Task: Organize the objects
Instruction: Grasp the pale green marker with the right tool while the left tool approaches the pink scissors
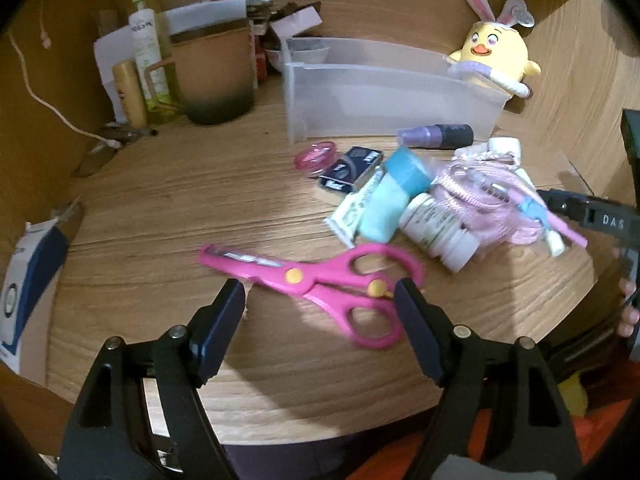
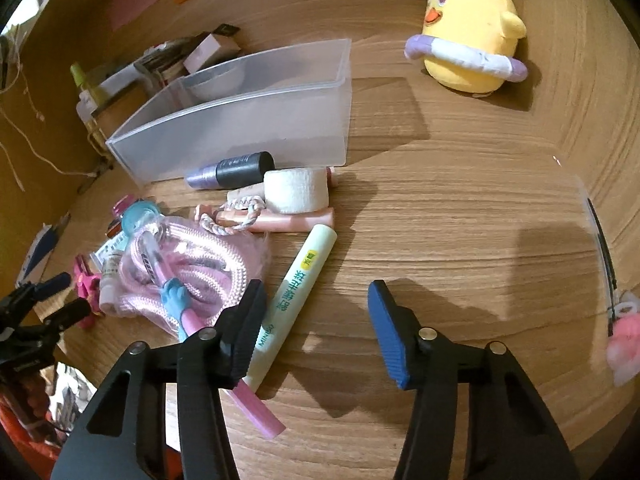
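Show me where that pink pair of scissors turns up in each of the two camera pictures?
Left wrist view: the pink scissors lie low in the middle, on the table just ahead of the left claw.
Right wrist view: only a pink sliver of the scissors shows at the far left edge, behind the pile.
Shared landmark: the clear plastic bin behind the pile.

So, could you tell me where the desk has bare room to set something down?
Bare wood lies right of the green marker, reaching up toward the yellow chick plush. Another free patch lies left of the pink scissors, between the mug and the blue-white box. It is crowded in front of the clear bin, around the pink rope.
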The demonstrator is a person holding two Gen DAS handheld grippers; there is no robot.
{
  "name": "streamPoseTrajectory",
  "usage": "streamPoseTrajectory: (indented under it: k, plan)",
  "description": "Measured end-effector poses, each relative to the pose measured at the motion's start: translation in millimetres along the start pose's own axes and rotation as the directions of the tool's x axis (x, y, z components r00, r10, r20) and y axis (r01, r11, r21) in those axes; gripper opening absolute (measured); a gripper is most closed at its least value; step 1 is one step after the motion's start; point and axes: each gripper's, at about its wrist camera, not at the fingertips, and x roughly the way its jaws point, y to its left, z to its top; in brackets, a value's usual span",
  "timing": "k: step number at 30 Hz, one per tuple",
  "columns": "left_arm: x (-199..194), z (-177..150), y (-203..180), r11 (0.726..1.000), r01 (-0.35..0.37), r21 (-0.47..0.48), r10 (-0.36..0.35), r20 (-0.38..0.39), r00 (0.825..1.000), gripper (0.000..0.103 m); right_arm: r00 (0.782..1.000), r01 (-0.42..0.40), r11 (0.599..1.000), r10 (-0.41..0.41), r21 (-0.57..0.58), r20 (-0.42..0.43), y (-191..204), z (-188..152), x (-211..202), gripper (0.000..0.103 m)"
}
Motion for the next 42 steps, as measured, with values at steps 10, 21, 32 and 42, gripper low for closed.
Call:
streamPoseTrajectory:
  k: [10, 21, 32, 42]
  plan:
    - [-7, -12, 30, 0.993, -0.116, 0.011, 0.116, -0.026, 0.993, 0.077, 0.998, 0.059, 0.997, -0.06, -0.051, -0.009, -8, 2, 1, 0.026]
    - [-8, 9, 27, 0.998, 0.008, -0.069, -0.009, -0.017, 1.0, 0.077, 0.997, 0.082, 0.996, -0.082, -0.039, 0.015, -18, 3, 0, 0.018]
    - [9, 1, 21, 0.999, -0.042, -0.034, 0.04, -0.044, 0.998, 0.078, 0.999, 0.043, 0.999, -0.043, -0.021, 0.007, -17, 2, -1, 0.053]
    - [0, 0, 60, 0.995, -0.08, -0.065, 0.075, -0.072, 0.995, 0.066, 0.995, 0.104, 0.992, -0.103, -0.068, 0.018, -21, -1, -3, 0.045]
